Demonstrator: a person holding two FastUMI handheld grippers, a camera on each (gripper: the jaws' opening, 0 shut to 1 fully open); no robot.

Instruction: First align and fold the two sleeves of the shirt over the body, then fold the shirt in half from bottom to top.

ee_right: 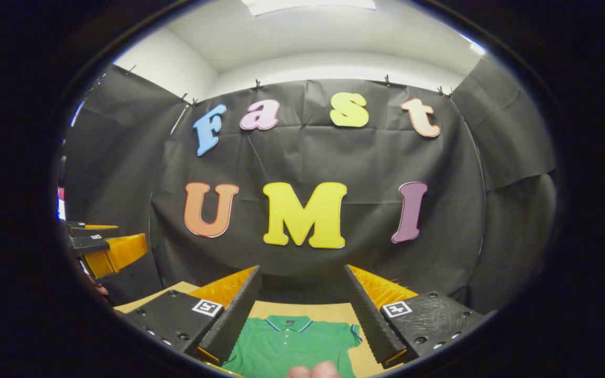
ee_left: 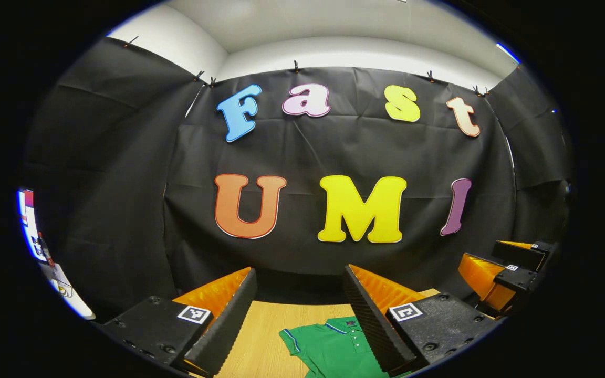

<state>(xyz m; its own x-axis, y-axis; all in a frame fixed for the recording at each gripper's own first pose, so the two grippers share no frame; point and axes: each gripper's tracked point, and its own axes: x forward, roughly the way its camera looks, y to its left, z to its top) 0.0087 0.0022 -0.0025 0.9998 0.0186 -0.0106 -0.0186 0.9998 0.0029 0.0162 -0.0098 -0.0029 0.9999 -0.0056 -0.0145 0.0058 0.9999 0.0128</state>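
Note:
A green polo shirt [ee_left: 329, 346] with blue-striped collar and sleeve trim lies flat on the wooden table [ee_left: 258, 336]. In the left gripper view my left gripper [ee_left: 300, 273] hangs open above the table, with the shirt's sleeve and collar below its right finger. My right gripper [ee_left: 491, 260] shows farther off at the right edge. In the right gripper view my right gripper [ee_right: 302, 270] is open above the shirt [ee_right: 292, 344], whose collar [ee_right: 288, 321] lies between the fingers. The left gripper [ee_right: 124, 239] appears at the left edge. Both hold nothing.
The black cloth wall [ee_left: 334, 152] closes the booth just behind the table's far edge. A person's fingertips [ee_right: 315, 370] show at the bottom of the right gripper view. Bare wood of the table [ee_right: 360, 357] lies right of the shirt.

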